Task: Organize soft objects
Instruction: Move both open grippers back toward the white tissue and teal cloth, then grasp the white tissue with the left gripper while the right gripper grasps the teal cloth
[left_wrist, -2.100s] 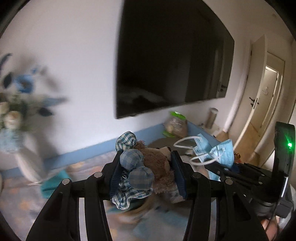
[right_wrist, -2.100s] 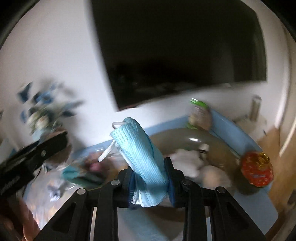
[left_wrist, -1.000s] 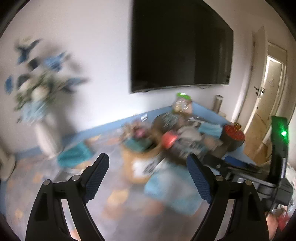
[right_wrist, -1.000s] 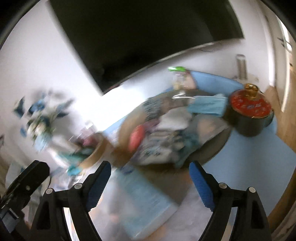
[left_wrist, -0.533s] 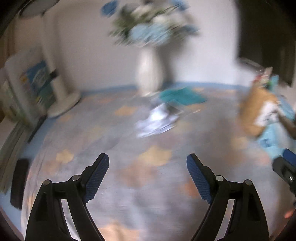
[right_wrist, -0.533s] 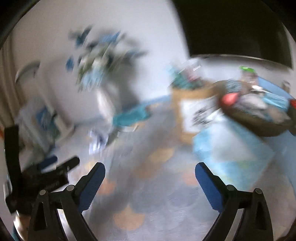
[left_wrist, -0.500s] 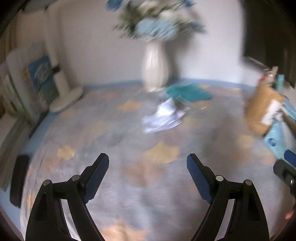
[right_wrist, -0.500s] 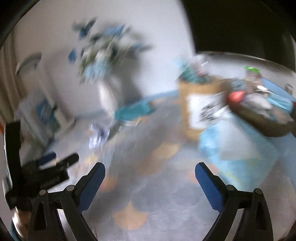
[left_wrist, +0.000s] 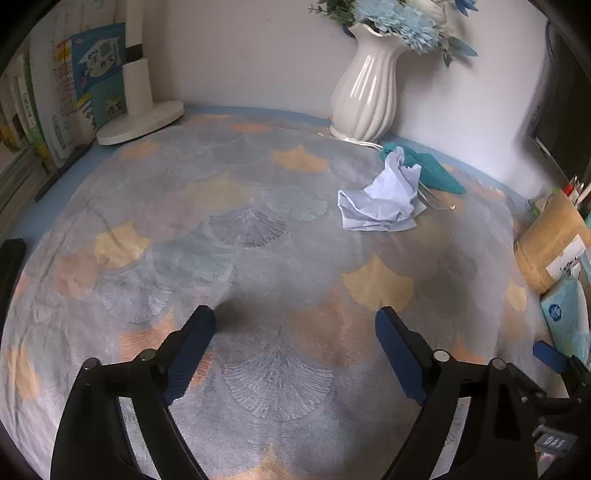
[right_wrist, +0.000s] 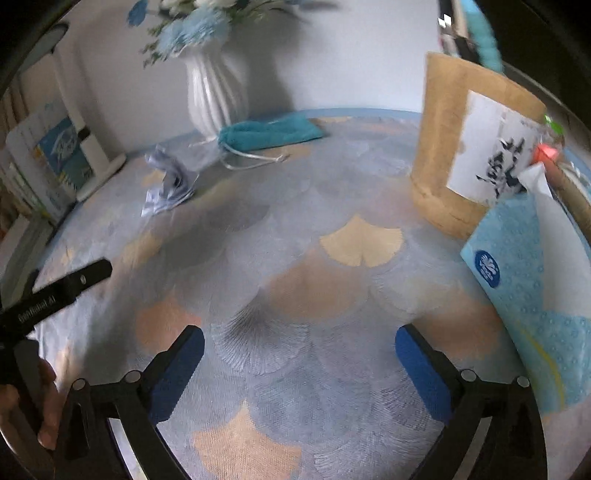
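Two tools point down at the patterned surface (left_wrist: 258, 229); the left tool (left_wrist: 295, 325) and the right tool (right_wrist: 299, 343) are both opening wide with nothing between their pads; ahead and to the right of the left tool lies a crumpled pale cloth (left_wrist: 384, 199); just beyond it, touching, a teal drawstring pouch (left_wrist: 428, 170); farther still, a white vase (left_wrist: 365, 92) against the wall.
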